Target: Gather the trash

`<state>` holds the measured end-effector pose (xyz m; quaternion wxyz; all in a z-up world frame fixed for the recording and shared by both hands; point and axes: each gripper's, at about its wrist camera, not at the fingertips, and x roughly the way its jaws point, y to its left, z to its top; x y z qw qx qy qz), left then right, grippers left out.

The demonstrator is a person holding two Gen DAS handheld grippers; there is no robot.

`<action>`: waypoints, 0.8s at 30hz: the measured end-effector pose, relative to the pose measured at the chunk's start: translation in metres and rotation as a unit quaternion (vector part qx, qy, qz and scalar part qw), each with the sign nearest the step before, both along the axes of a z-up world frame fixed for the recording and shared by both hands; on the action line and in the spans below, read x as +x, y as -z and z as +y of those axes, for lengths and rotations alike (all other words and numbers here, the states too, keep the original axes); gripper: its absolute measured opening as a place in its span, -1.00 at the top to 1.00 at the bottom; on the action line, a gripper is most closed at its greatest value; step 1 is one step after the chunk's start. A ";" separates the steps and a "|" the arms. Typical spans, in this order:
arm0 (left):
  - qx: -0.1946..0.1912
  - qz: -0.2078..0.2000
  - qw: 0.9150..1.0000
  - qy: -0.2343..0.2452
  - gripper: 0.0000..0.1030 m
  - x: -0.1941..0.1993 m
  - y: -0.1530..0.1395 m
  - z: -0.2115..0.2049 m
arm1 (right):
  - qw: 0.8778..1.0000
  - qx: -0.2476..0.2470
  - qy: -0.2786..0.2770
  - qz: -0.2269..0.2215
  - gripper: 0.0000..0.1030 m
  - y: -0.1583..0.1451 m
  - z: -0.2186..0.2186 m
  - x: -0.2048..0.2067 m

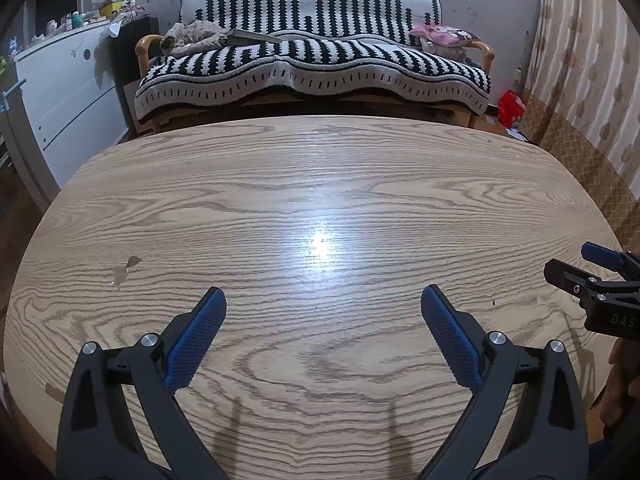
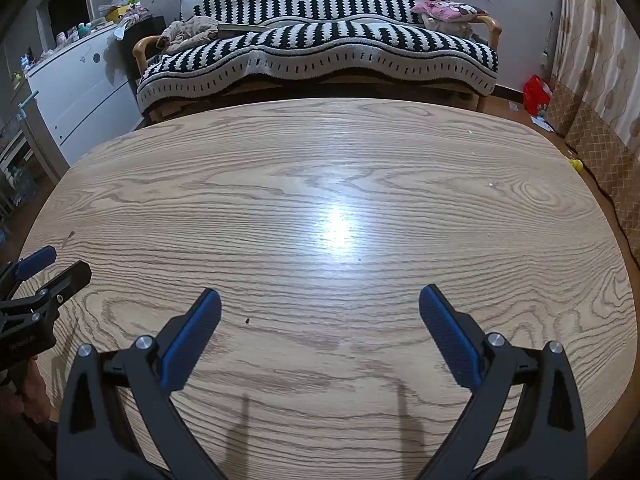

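Observation:
Both views look across a wooden table (image 1: 320,184) with bare wood grain. My left gripper (image 1: 323,300) hovers over the near part of the table, open, with nothing between its blue pads. My right gripper (image 2: 320,300) is open too and holds nothing; it also shows at the right edge of the left wrist view as the right gripper (image 1: 576,264). The left gripper (image 2: 52,264) appears at the left edge of the right wrist view. Only tiny specks lie on the wood: a dark crumb (image 2: 247,321) and a small white crumb (image 2: 490,185). No larger piece of trash shows.
Behind the table stands a sofa (image 1: 312,64) under a black-and-white striped blanket, with a pink cushion (image 1: 444,36). A white dresser (image 1: 64,92) with clutter on top is at the left. A red bag (image 1: 511,107) lies on the floor by the curtain (image 1: 580,60).

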<state>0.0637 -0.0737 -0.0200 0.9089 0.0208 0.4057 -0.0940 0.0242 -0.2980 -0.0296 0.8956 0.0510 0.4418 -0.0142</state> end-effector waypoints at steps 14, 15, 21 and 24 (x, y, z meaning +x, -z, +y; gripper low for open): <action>0.000 -0.001 1.000 0.000 -0.85 -0.001 0.000 -0.001 | 1.000 0.000 0.001 0.001 -0.86 0.000 -0.002 0.000; 0.000 0.000 1.000 0.000 -0.85 -0.001 0.000 -0.001 | 1.000 0.000 0.001 0.001 -0.86 0.000 -0.001 0.000; 0.001 0.000 1.000 0.000 -0.85 0.000 0.000 -0.001 | 1.000 0.000 0.001 0.001 -0.86 0.000 -0.001 0.000; 0.001 0.000 1.000 0.001 -0.84 -0.001 0.000 -0.001 | 1.000 0.000 0.001 0.001 -0.86 0.000 -0.002 -0.001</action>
